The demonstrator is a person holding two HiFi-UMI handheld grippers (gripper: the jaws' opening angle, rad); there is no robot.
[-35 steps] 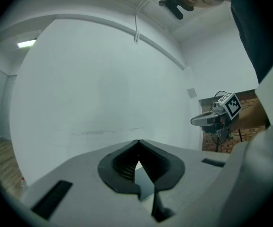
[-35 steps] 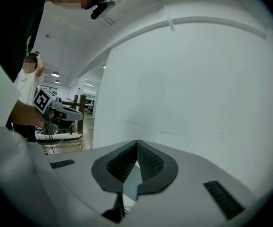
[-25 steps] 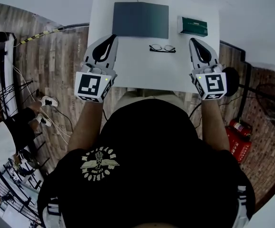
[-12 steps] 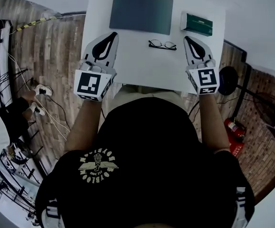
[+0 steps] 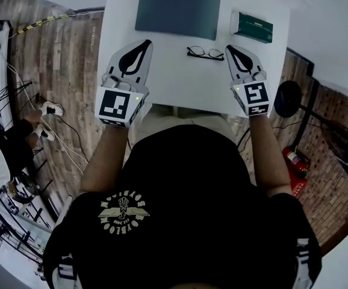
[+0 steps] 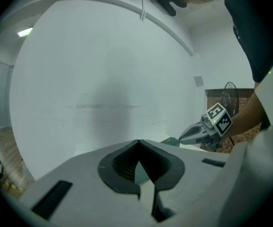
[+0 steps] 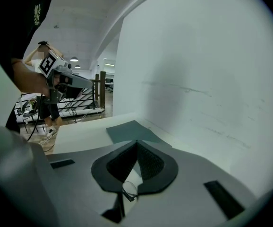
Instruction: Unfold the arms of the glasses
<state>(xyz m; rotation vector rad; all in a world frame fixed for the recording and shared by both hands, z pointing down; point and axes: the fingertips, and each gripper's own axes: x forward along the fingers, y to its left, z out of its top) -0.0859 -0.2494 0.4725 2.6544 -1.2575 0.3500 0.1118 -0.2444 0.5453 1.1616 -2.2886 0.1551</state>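
In the head view, the left gripper (image 5: pixel 144 43) hangs over the near-left part of the white table (image 5: pixel 180 83). The left gripper view shows its two jaws pressed together tip to tip, with nothing between them. At about 1 o'clock from those tips, a dark grey mat (image 5: pixel 177 9) lies flat along the table's far edge.

The glasses (image 5: pixel 205 53) rest on the bare tabletop at roughly 5 o'clock from the mat's middle, just off its near edge. They are at 3 o'clock from the left gripper's tips and well apart from them. They are too small here to tell how the arms sit.

The right gripper (image 5: pixel 229 48) has its tips just beside the right end of the glasses, at 3 o'clock from them, and no contact can be made out. Its jaws are also closed on each other and pinch nothing. In the right gripper view, one lens shows through the opening behind the closed tips, down on the table. A green box (image 5: pixel 251 26) lies at 1 o'clock from the right gripper's tips, near the far-right corner.
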